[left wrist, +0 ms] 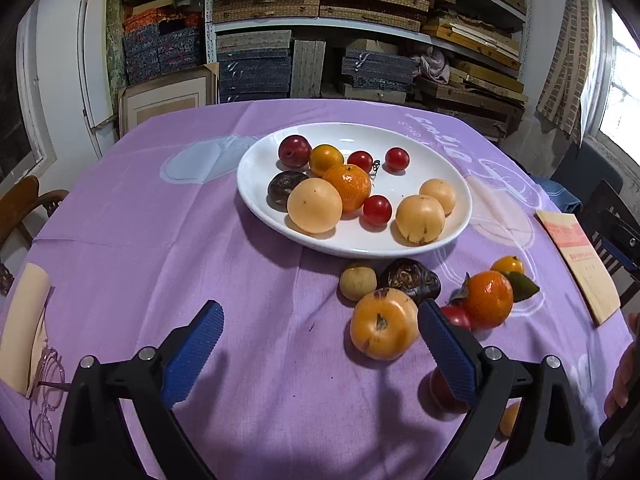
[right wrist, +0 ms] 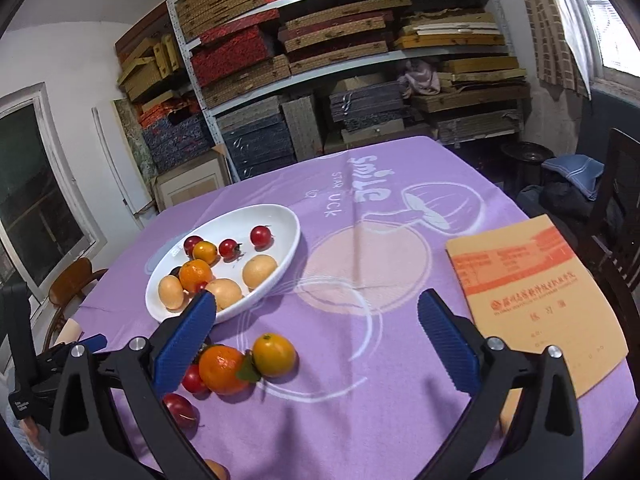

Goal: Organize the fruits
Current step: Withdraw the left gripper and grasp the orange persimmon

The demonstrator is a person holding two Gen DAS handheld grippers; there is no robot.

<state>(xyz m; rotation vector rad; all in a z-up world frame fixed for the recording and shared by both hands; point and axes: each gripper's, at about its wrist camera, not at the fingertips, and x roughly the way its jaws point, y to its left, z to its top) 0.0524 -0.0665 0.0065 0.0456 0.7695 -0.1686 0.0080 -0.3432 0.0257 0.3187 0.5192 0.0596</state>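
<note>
Left wrist view showed the left gripper [left wrist: 320, 344] spread wide and empty beside a smooth, likely slippery yellow-orange fruit [left wrist: 384, 329] lying on the purple cloth [left wrist: 160, 240] near the white plate [left wrist: 256, 196], best pinched gently across its middle.

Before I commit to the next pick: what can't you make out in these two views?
- Left wrist view: red fruit near the front edge, mostly hidden behind the left tongs' blue right finger.
- Right wrist view: orange fruit cut off by the bottom edge.
- Small dark stem-like bit in the white oval plate: too small to identify.
</note>
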